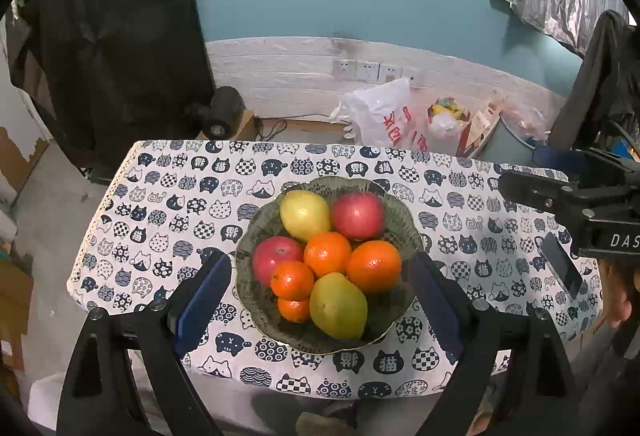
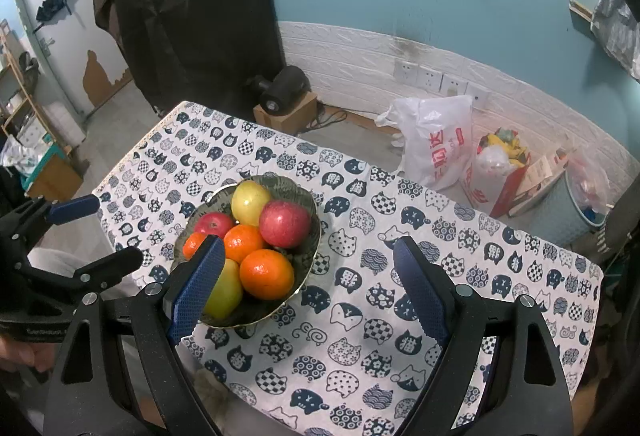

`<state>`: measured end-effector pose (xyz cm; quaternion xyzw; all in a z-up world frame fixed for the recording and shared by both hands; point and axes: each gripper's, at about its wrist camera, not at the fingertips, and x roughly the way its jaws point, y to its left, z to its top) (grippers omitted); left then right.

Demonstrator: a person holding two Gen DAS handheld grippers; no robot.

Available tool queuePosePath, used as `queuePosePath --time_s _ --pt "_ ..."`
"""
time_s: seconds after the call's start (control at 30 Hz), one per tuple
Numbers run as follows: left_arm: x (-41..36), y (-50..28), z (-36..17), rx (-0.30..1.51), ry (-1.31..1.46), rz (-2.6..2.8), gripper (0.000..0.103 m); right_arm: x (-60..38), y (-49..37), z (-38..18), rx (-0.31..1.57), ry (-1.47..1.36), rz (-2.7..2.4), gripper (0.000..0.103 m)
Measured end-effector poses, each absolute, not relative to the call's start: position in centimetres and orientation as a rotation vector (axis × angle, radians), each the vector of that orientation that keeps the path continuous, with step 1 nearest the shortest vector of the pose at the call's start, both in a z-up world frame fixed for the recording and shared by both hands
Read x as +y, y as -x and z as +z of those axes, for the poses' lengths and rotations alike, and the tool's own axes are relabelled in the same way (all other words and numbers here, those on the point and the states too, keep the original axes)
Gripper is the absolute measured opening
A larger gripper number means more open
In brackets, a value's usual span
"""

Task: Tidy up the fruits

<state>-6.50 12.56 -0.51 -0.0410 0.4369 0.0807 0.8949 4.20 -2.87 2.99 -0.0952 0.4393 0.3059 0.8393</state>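
Note:
A dark green scalloped bowl (image 1: 404,224) (image 2: 310,260) stands on the cat-print tablecloth (image 1: 160,204) (image 2: 360,316). It holds two red apples (image 1: 358,210) (image 1: 276,256), two yellow-green pears (image 1: 304,214) (image 1: 338,306) and several oranges (image 1: 374,266). My left gripper (image 1: 320,260) hovers over the near side of the bowl, open, its blue pads (image 1: 204,300) flanking the fruit pile and touching nothing. My right gripper (image 2: 308,248) is open above the cloth to the right of the bowl, with its left finger (image 2: 196,284) in front of the bowl's near rim. Neither gripper holds anything.
A dark flat phone-like slab (image 1: 560,264) lies on the cloth to the right. Beyond the far table edge, white plastic bags (image 2: 436,144), a red bag of rubbish (image 2: 496,172) and a bucket (image 2: 576,212) sit on the floor. A cardboard box (image 2: 288,116) stands by the wall.

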Motion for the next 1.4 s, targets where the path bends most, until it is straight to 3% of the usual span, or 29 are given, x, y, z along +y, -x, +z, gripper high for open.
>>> queuePosePath --time_s 1.4 --pt "12.78 6.62 -0.6 0.925 0.068 0.197 0.092 -2.92 -4.31 3.05 0.934 0.209 0.642 0.085"
